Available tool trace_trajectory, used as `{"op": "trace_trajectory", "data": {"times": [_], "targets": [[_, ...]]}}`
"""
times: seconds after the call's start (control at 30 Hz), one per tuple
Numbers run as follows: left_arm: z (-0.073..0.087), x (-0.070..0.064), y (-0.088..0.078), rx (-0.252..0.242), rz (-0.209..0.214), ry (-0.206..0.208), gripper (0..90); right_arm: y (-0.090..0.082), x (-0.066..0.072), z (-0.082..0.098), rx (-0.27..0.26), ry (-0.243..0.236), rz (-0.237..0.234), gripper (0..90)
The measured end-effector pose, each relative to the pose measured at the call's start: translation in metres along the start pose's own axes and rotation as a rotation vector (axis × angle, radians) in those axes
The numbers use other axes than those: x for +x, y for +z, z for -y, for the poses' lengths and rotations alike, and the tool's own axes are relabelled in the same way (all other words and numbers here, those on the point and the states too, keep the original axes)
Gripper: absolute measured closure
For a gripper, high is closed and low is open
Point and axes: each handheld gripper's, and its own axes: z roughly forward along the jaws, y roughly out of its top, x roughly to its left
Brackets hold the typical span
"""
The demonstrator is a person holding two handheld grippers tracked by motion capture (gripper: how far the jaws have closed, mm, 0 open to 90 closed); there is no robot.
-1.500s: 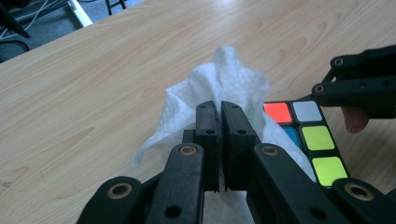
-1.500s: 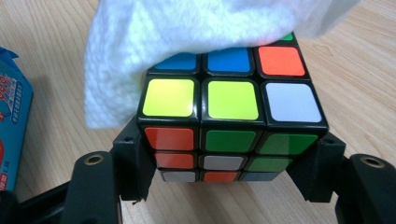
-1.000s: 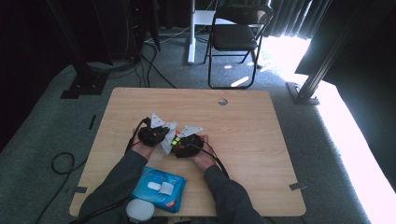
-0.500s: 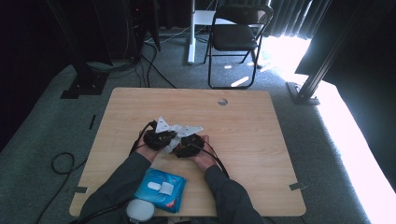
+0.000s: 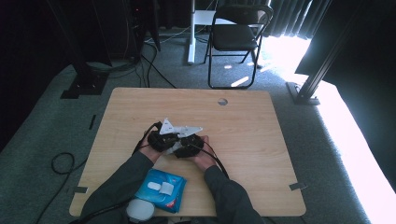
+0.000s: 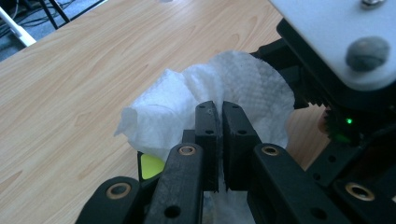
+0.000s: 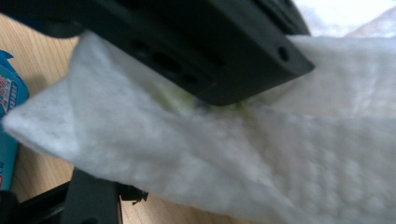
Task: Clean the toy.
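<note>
Both grippers meet over the middle of the wooden table [image 5: 261,140], each in one of the person's hands. My left gripper [image 5: 161,139] has its jaws together on a white wipe [image 6: 238,88], which bulges out past the fingertips [image 6: 205,116]. A small yellow-green object [image 6: 149,165] with a dark edge peeks out below the wipe. My right gripper [image 5: 189,143] sits right against the left one. In the right gripper view the wipe [image 7: 233,154] drapes across the front, a yellow-green tint [image 7: 180,100] shows through it, and the wipe hides how the right jaws stand.
A blue pack of wipes [image 5: 161,189] lies near the front edge by the left forearm, with a round white lid or dish [image 5: 140,211] just before it. A cable hole [image 5: 222,101] sits at the table's far side. A folding chair [image 5: 238,37] stands beyond.
The left gripper has shifted a little to the right, up against the right gripper, and the wipe is now bunched between them. The right hand has stayed put.
</note>
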Motion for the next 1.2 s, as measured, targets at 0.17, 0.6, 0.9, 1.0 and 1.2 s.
{"op": "trace_trajectory", "data": {"times": [0.17, 0.6, 0.9, 1.0, 1.2], "targets": [[-0.001, 0.002, 0.003, 0.007, -0.01, -0.002, 86.2, 0.001, 0.002, 0.001, 0.001, -0.001, -0.005, 33.9], [0.006, 0.024, 0.0, 0.019, -0.077, -0.062, 86.1, -0.002, 0.003, 0.001, -0.021, -0.011, -0.009, 33.9], [0.009, 0.032, -0.004, 0.02, -0.101, -0.103, 86.1, -0.005, 0.003, 0.0, -0.031, -0.008, -0.016, 33.9], [0.009, 0.03, -0.003, 0.022, -0.098, -0.1, 86.2, -0.005, 0.003, 0.0, -0.03, -0.009, -0.015, 33.9], [0.006, 0.02, -0.003, 0.011, -0.069, -0.067, 86.1, -0.004, 0.002, 0.0, -0.029, -0.011, -0.015, 33.9]]}}
